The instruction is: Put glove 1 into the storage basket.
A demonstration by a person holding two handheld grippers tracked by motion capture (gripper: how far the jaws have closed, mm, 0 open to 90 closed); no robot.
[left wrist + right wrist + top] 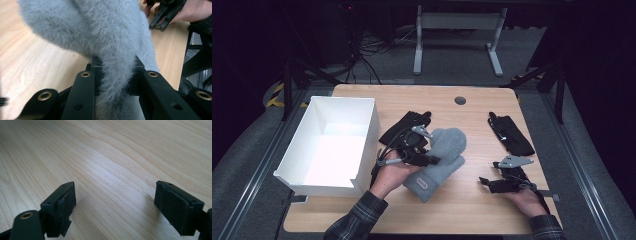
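A grey fuzzy mitten (448, 144) lies at the middle of the wooden table (472, 207), its cuff toward the front edge. My left gripper (433, 160) is shut on it from the left; in the left gripper view the grey mitten (100, 27) is pinched between the two black jaws of my left gripper (116, 72). My right gripper (485, 183) rests low at the front right, apart from the mitten. In the right gripper view my right gripper (115, 202) stands open over bare wood, with nothing between its pads.
A white open box (342, 99) stands at the table's left side. A black glove (403, 127) lies just behind the left gripper, and another black glove (513, 135) lies at the right. A round grommet hole (460, 100) is at the back edge.
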